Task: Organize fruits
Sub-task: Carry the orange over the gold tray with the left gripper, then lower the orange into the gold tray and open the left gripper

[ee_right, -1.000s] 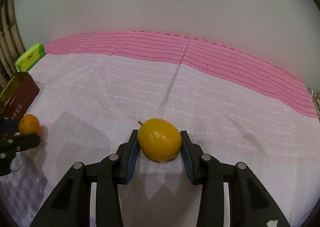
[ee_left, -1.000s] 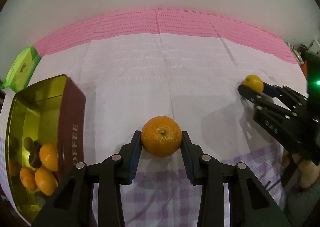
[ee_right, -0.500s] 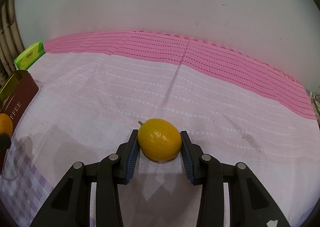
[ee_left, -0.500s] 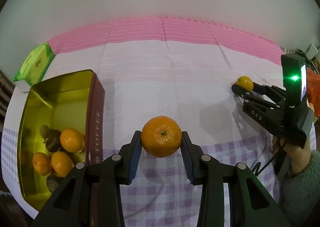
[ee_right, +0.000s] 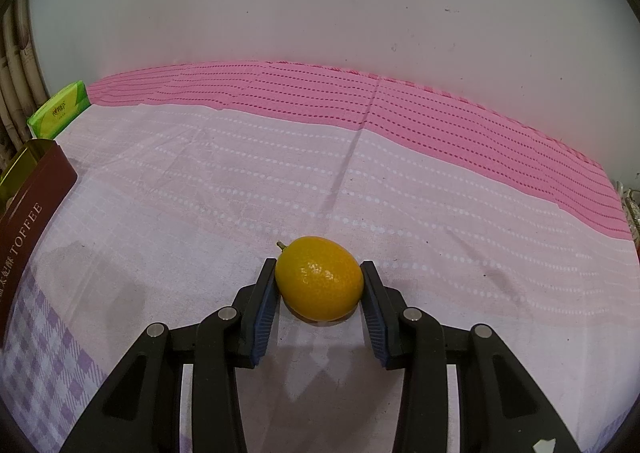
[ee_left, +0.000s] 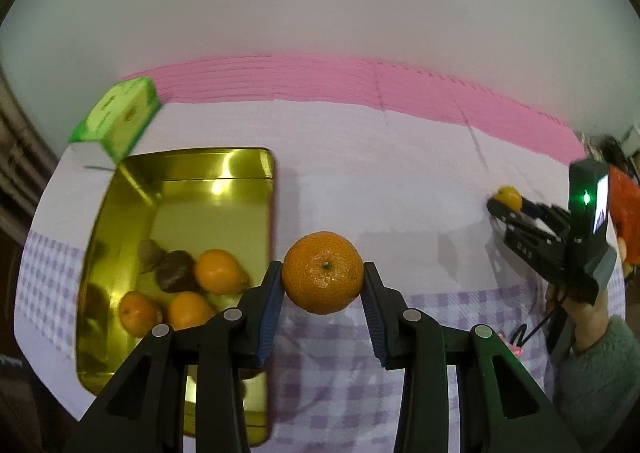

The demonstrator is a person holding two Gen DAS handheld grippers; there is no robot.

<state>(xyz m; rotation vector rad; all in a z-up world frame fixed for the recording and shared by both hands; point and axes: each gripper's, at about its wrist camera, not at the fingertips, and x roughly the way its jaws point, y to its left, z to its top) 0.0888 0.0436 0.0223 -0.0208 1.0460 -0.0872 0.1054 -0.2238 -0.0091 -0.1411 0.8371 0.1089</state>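
My left gripper (ee_left: pixel 322 285) is shut on an orange mandarin (ee_left: pixel 322 272), held in the air just right of the gold tin (ee_left: pixel 188 163). The tin lies open at the left and holds several orange fruits (ee_left: pixel 218 271) and some dark brown ones (ee_left: pixel 174 275). My right gripper (ee_right: pixel 320 295) is shut on a yellow kumquat (ee_right: pixel 319 278) that rests low on the cloth. That gripper and its kumquat (ee_left: pixel 509 197) also show at the far right of the left wrist view, held by a person's hand (ee_left: pixel 584 317).
A pink and white cloth (ee_right: pixel 280 173) with a purple checked front covers the table. A green packet (ee_left: pixel 116 115) lies behind the tin by the wall. The tin's brown side reads TOFFEE (ee_right: pixel 24 229). Red and dark clutter (ee_left: pixel 626 213) sits at the far right.
My left gripper has risen and moved left with the mandarin, so the tin's inside now shows from above. The right gripper and its kumquat have stayed put.
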